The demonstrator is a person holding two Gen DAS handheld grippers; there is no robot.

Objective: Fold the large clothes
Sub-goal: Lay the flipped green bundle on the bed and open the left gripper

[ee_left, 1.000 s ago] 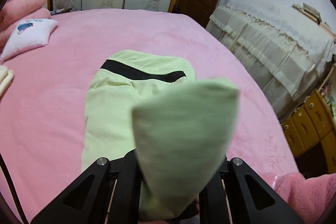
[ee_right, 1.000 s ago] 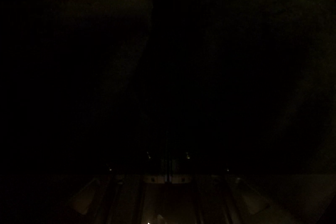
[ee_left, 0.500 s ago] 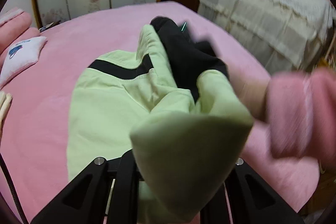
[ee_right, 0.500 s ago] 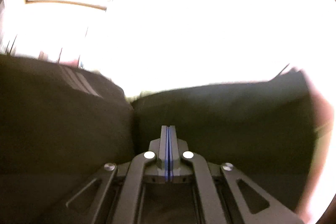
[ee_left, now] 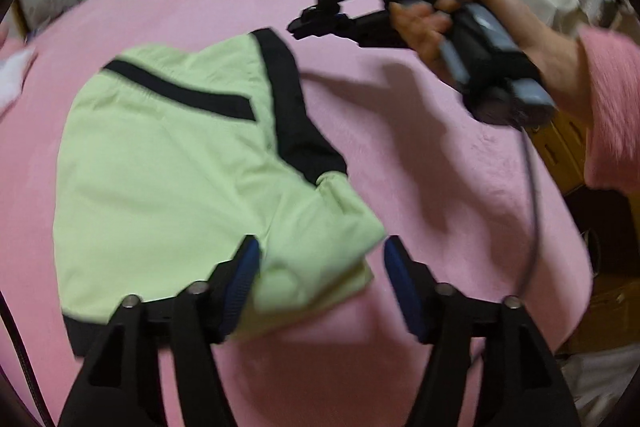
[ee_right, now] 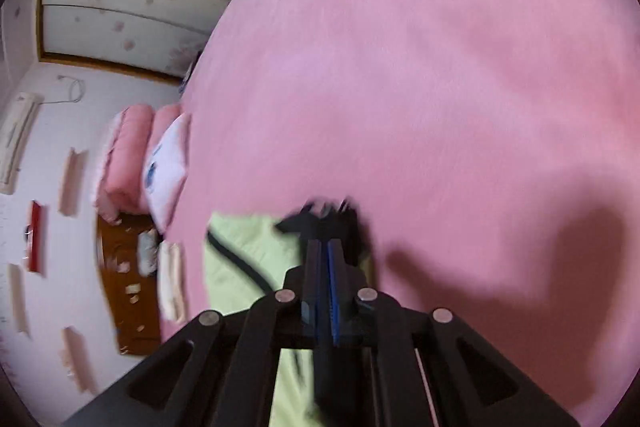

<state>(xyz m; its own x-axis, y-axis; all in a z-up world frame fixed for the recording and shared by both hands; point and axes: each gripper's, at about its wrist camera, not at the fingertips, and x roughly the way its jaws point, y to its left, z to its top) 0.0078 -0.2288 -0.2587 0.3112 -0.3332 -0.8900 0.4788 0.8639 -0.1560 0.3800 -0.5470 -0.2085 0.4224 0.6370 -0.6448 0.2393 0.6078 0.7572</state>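
since a second ago the left gripper (ee_left: 320, 263) has let go of the green cuff, its jaws now wide apart around the sleeve end, and the right gripper (ee_right: 324, 247) has lifted clear. the folded garment (ee_left: 168, 163) lies on the pink bed (ee_left: 420, 167), and its loose sleeve could spring open because nothing pins it. the right jaws are pressed together, empty.

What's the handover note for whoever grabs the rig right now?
Left hand-held gripper: open, fingers either side of the green garment's near fold, not clamping.
Right hand-held gripper: shut, empty, lifted above the pink bed.
Garment lies on the bed, one side flap with black trim folded over.
Left to do: remaining folds, flatten the bunched near corner.
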